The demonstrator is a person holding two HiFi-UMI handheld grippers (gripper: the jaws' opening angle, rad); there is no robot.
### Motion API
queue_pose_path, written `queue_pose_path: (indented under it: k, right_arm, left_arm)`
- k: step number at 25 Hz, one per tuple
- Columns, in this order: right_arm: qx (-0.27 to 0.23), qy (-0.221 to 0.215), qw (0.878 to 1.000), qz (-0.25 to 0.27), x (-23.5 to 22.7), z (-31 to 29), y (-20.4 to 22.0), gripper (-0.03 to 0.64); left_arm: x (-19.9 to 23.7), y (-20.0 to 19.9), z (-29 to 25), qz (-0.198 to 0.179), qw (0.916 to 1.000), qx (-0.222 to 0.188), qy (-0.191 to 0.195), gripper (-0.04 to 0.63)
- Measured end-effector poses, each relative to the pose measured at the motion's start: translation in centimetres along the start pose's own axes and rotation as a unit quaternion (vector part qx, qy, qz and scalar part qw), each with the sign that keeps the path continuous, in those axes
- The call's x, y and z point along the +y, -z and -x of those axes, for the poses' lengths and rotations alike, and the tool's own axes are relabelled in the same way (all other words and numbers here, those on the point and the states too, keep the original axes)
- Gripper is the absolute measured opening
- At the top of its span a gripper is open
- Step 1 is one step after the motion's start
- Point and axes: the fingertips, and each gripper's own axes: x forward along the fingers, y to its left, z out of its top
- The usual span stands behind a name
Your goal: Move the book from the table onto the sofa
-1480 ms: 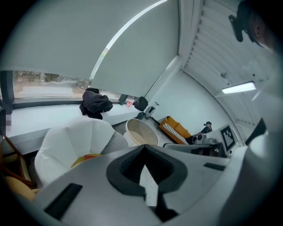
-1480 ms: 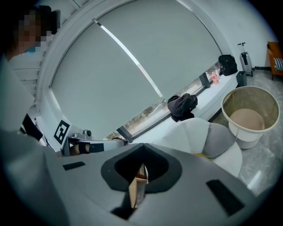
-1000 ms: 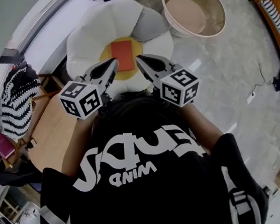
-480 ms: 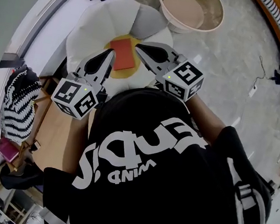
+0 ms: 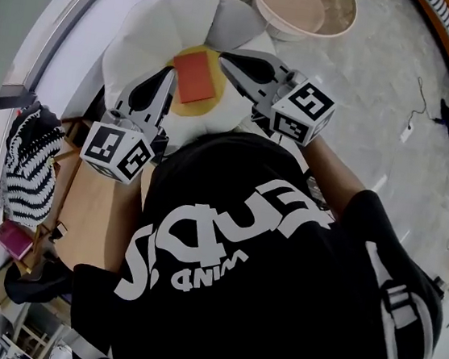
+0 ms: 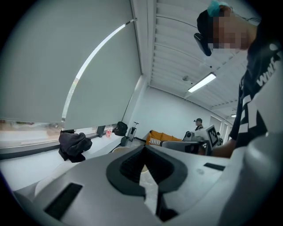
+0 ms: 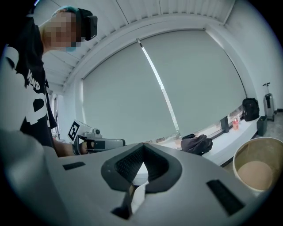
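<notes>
Lying flat on the yellow centre of the white flower-shaped sofa [image 5: 154, 28]: red book [image 5: 194, 77]. Left gripper [image 5: 169, 76] and right gripper [image 5: 223, 57] flank it, jaws fully closed, holding nothing

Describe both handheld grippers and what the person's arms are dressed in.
The left gripper and right gripper match: light grey bodies tapering to a pointed claw lined with dark ribbed pads, each carrying a white cube with black square markers. The person wears a black short-sleeved shirt with white lettering.
</notes>
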Motion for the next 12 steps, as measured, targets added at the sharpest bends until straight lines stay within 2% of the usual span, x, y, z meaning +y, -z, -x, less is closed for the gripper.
queue_pose_path:
  k: [8, 12]
  right_arm:
    - [-0.007, -0.015, 1.000, -0.025, 0.9, 0.3, 1.0, 0.002]
    - [-0.009, -0.021, 1.000, -0.019, 1.3, 0.4, 1.1, 0.002]
  left_arm:
    - [0.0, 1.4, 0.8, 0.005, 0.9999, 0.008, 0.004, 0.008]
    - [0.0, 1.4, 1.1, 0.015, 0.9999, 0.003, -0.001, 0.008]
